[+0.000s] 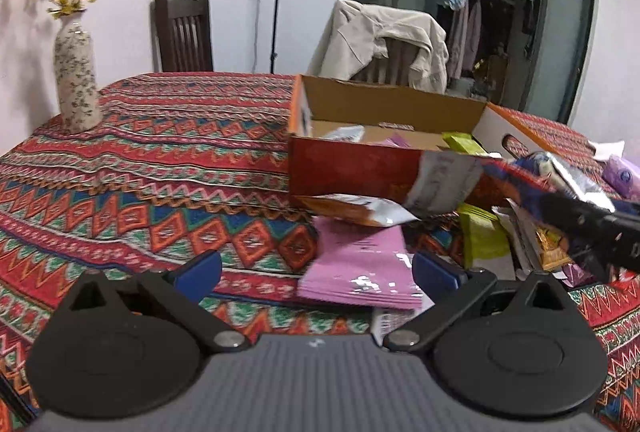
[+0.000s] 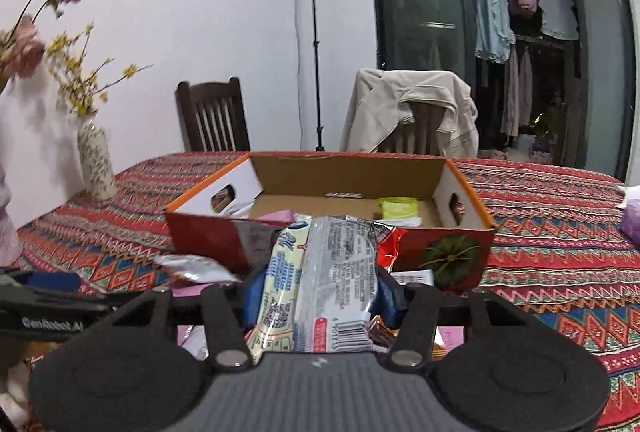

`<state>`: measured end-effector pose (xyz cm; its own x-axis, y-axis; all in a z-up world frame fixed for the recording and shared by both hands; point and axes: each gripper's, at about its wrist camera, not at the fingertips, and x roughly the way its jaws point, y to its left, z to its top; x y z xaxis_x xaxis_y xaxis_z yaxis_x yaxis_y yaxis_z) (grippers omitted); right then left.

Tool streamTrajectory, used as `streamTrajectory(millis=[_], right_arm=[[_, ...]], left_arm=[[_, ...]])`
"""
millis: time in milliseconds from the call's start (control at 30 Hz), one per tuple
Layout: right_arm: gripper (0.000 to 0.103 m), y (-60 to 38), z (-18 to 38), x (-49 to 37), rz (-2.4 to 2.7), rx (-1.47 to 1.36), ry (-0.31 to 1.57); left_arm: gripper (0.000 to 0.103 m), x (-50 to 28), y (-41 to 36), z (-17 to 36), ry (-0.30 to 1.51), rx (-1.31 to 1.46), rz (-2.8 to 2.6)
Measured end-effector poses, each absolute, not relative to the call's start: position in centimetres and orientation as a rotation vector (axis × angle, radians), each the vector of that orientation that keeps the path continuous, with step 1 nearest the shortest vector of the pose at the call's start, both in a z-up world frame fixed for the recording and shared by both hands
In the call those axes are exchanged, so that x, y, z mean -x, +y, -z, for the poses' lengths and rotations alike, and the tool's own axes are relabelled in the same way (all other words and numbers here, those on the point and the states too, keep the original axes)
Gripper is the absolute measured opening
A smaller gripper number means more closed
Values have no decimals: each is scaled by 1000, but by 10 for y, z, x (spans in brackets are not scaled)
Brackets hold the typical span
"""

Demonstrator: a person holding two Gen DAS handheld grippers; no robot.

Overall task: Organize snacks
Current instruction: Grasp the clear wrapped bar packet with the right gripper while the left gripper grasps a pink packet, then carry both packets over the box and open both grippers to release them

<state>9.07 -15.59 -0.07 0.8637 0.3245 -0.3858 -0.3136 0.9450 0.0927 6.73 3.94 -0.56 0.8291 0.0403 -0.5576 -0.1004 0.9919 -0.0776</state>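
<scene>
A patterned tabletop (image 2: 560, 232) with an open box (image 2: 440, 244) and scattered snacks.

The right tongs (image 2: 320, 296) are clamped on a clear-wrapped packet (image 2: 320, 272) at lower centre, just in front of the box. The left tongs (image 1: 316, 268) stand apart with nothing between them, above a pink packet (image 1: 356, 260) at lower centre; more snacks (image 1: 484, 240) lie piled at right, beside the box. A vase (image 1: 76, 79) stands at upper left.

The box (image 2: 280, 175) is matt brown cardboard inside, with a printed red outside, on a woven patterned cloth (image 1: 160, 167). The held packet (image 2: 332, 272) is glossy, crinkled plastic film; the vase (image 1: 76, 79) looks glazed ceramic.
</scene>
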Motion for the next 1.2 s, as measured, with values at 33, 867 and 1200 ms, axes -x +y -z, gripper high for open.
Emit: streamTrajectory(millis=[33, 867, 1200], right_arm=[[54, -160, 1, -91, -333, -34, 404], [54, -198, 16, -101, -341, -110, 401], [54, -196, 12, -93, -348, -99, 390]], left_arm=[[103, -72, 36, 6, 597, 100, -71], [64, -124, 14, 28, 704, 123, -99], [63, -98, 17, 17, 662, 111, -95]])
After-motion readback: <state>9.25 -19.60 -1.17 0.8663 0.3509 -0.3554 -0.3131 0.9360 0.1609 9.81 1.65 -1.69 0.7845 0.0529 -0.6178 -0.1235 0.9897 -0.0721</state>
